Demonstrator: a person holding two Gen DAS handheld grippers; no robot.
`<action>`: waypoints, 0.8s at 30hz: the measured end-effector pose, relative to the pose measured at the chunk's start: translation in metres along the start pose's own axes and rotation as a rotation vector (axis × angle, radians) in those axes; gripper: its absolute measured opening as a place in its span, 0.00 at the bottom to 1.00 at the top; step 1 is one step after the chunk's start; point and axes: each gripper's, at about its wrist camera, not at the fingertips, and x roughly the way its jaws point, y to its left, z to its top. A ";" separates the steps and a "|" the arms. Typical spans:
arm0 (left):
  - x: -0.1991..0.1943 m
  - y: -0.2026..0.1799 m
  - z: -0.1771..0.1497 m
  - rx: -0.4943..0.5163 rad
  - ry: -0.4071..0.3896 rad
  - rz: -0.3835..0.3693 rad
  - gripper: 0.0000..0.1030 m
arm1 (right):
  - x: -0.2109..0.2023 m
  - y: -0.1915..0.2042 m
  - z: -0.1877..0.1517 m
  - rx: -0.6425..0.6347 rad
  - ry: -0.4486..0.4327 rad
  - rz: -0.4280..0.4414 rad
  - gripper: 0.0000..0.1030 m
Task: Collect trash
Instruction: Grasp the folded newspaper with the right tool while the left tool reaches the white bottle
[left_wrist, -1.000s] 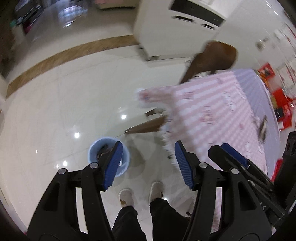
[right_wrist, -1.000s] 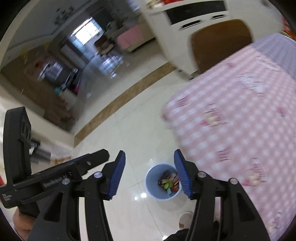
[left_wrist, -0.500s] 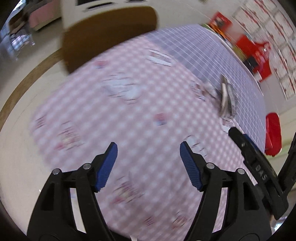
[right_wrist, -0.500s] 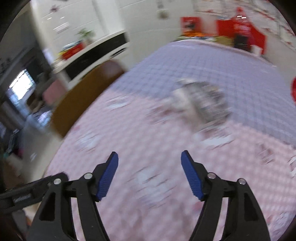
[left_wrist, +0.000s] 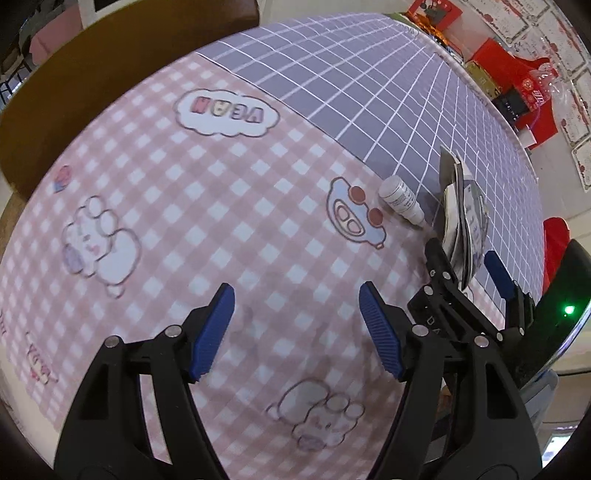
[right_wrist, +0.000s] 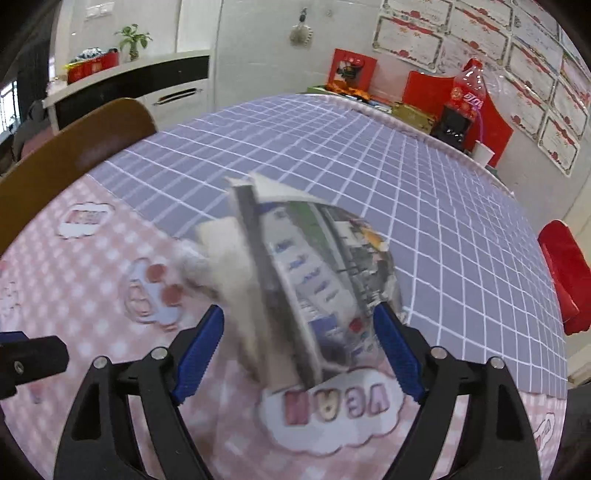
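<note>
A crumpled printed wrapper (right_wrist: 317, 280) lies on the tablecloth where the pink check meets the purple grid; it also shows in the left wrist view (left_wrist: 461, 218). A small white bottle (left_wrist: 400, 199) lies just left of it, blurred in the right wrist view (right_wrist: 218, 258). My right gripper (right_wrist: 299, 350) is open, its blue pads (right_wrist: 397, 350) on either side of the wrapper's near end. My left gripper (left_wrist: 297, 328) is open and empty above the pink check, left of the right gripper (left_wrist: 469, 273).
The table (left_wrist: 184, 221) carries a pink and purple cloth. A brown wooden chair (right_wrist: 74, 147) stands at its far left edge. Red boxes and a cola bottle (right_wrist: 467, 88) stand at the back by the wall. A white cabinet (right_wrist: 147, 85) is behind.
Both grippers swung up from the floor and the blue trash bin to the tabletop. The right gripper has closed in on the wrapper, which now sits between its open pads.
</note>
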 end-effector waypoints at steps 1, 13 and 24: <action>0.003 -0.003 0.002 0.002 0.003 -0.004 0.67 | 0.004 -0.006 0.000 0.009 -0.005 0.004 0.79; 0.045 -0.058 0.050 -0.015 0.008 -0.073 0.67 | 0.010 -0.063 0.024 0.103 -0.030 0.070 0.26; 0.072 -0.083 0.074 0.059 0.022 0.037 0.53 | 0.010 -0.073 0.031 0.128 -0.037 0.092 0.23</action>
